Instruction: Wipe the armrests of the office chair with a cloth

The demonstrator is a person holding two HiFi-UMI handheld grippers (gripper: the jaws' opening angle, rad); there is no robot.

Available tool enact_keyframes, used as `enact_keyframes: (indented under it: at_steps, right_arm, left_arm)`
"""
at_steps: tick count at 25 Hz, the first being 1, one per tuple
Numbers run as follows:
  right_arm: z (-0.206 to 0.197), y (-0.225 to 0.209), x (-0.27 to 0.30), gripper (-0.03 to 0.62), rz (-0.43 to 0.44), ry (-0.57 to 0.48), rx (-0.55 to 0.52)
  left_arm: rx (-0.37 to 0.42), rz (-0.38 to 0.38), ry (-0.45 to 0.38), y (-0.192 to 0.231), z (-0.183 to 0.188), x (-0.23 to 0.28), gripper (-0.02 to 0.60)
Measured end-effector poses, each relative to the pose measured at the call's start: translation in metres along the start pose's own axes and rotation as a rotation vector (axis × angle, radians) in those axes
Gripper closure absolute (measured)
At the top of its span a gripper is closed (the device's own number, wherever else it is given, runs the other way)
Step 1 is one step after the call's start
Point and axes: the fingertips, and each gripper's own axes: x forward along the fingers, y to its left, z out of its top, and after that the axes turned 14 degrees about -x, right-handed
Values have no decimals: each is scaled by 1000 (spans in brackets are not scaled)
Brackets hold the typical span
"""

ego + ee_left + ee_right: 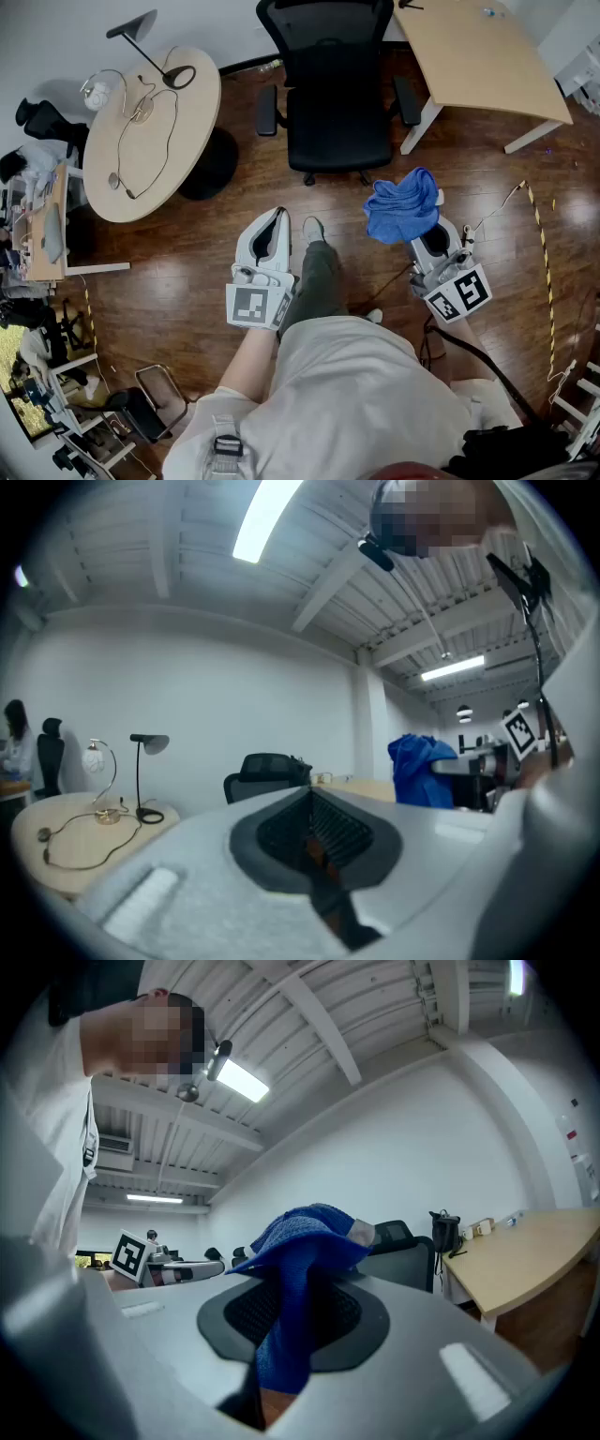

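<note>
The cloth (pixel 403 208) is a strong royal blue, plain and unpatterned. The office chair (pixel 330 89) is black all over, armrests (pixel 267 111) included. The left gripper (pixel 277 220) and the right gripper (pixel 433 242) are white with dark grey pads, and each bears black-and-white square markers. The floor (pixel 187 272) is reddish-brown wood planking, crossed by yellow-and-black striped tape (pixel 547 281). The round table (pixel 199 117) and the desk (pixel 478 56) are pale beige wood.

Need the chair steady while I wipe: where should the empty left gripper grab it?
I'd grab the armrest nearer the left gripper, coming from the front with jaws across its narrow width: the pad is long, slim and runs toward you.
</note>
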Motion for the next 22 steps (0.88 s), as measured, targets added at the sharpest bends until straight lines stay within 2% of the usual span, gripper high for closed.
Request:
enact_keyframes:
  at_steps: [3, 5, 9, 13, 18, 22]
  right_arm:
    - [-32, -36, 95, 522, -10, 29, 47]
    - [-55, -57, 166, 522, 2, 57, 71]
    - [-105, -75, 296, 522, 119, 146, 71]
    - [-194, -91, 415, 522, 211, 271, 31]
    - [-311, -79, 566, 522, 346, 444, -38]
    - [-386, -72, 650, 522, 391, 604, -141]
  left_arm:
    - [88, -17, 8, 77, -1, 70, 591]
    - [113, -18, 26, 128, -1, 117, 591]
    - [80, 2, 81, 208, -10, 173, 591]
    - [47, 41, 91, 269, -30, 215, 591]
    - [-11, 153, 123, 330, -63, 222, 591]
    - [-24, 220, 157, 352, -77, 198, 591]
